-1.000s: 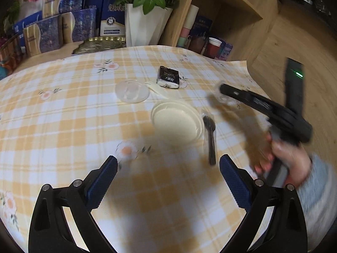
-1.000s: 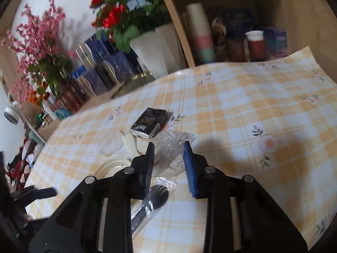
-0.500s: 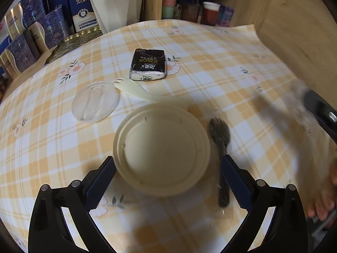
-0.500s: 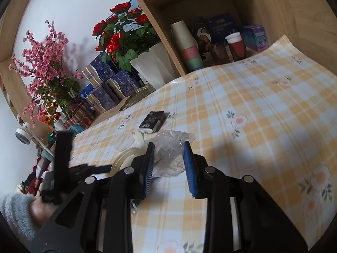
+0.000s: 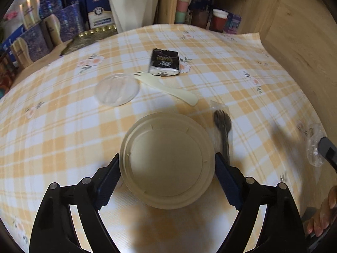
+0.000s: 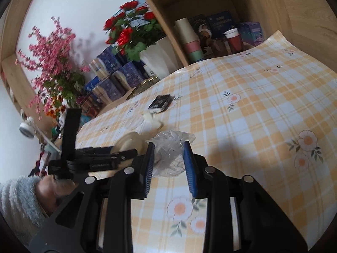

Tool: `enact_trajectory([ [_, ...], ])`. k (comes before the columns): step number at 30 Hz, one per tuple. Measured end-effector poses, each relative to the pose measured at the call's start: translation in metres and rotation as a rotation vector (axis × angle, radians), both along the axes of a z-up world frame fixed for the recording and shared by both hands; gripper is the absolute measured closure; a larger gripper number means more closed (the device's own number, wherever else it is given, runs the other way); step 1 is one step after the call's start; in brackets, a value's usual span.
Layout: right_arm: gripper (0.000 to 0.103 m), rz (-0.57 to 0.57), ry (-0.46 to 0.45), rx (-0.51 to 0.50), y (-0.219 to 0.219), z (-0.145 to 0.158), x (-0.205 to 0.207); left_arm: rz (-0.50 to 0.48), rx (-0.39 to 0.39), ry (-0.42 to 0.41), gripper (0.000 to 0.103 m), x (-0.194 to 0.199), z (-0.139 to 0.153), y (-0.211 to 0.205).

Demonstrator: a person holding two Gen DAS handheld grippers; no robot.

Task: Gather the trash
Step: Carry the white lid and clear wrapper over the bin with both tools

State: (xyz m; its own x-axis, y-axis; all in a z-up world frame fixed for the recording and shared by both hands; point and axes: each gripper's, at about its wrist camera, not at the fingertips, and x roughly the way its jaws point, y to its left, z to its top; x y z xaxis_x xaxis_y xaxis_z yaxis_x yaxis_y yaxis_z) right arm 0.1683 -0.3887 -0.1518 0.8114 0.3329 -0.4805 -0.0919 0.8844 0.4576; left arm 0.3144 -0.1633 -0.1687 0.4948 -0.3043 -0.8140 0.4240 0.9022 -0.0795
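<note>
Two tongs work over the checked surface point(image 5: 63, 126): the left tongs point(image 5: 167, 176), which have just dropped around the beige lidded bowl point(image 5: 167, 158), are closing on its rim. The right tongs point(image 6: 169, 162), carried aside, stay clenched on crumpled clear plastic point(image 6: 170, 149), so a second piece of trash is nearly collected.

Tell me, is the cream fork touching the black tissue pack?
Apart. The left wrist view shows a strip of tablecloth between the cream fork and the black tissue pack.

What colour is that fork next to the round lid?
Black fork, in a clear wrapper; clearest from the left wrist view.
</note>
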Motion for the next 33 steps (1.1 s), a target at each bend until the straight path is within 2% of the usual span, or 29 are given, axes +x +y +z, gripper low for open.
enact_trajectory([
  [5, 0.073, 0.044, 0.012, -0.062, 0.012, 0.007, -0.021, -0.012, -0.047, -0.030, 0.019, -0.040, 0.021, 0.029],
  [14, 0.073, 0.091, 0.017, -0.052, 0.040, 0.023, -0.068, -0.053, -0.140, -0.038, 0.019, -0.134, 0.047, 0.077],
  [18, 0.073, 0.119, 0.019, -0.065, 0.060, 0.027, -0.093, -0.109, -0.178, -0.053, 0.019, -0.188, 0.054, 0.095],
  [24, 0.073, 0.169, 0.023, -0.084, 0.084, 0.027, -0.136, -0.195, -0.205, -0.008, 0.019, -0.250, 0.038, 0.107],
  [28, 0.073, 0.168, 0.037, -0.079, 0.087, 0.021, -0.153, -0.254, -0.149, 0.036, 0.019, -0.278, 0.013, 0.099],
  [33, 0.073, 0.162, 0.042, -0.086, 0.087, 0.018, -0.165, -0.287, -0.086, 0.102, 0.018, -0.287, -0.020, 0.080],
])
